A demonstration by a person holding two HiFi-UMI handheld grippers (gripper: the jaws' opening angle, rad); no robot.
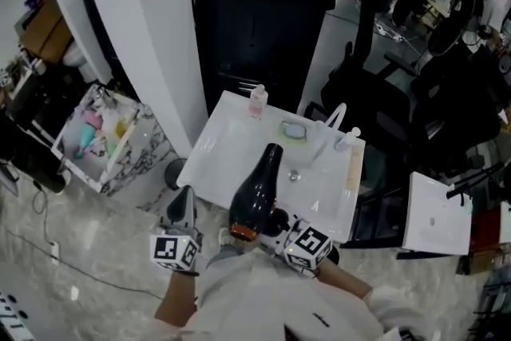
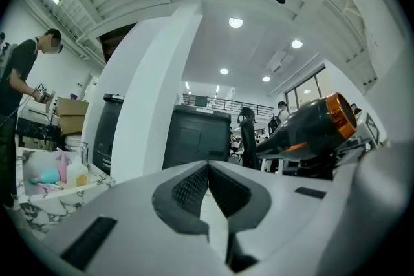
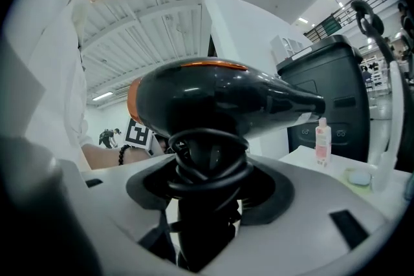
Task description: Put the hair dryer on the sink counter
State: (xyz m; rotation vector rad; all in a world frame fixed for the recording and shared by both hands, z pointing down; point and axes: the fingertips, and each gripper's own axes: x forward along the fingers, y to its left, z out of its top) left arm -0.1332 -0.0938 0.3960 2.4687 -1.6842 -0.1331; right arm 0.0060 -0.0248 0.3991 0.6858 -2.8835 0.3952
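Pink bottle [image 1: 257, 101] beyond hair dryer [image 1: 257, 192]

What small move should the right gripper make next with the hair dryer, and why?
Probably lower the right gripper toward the bare left part of the sink counter. Its jaws are closed on the handle of the hair dryer, which seems held above the counter, not resting on it; that left part is away from the pink bottle.
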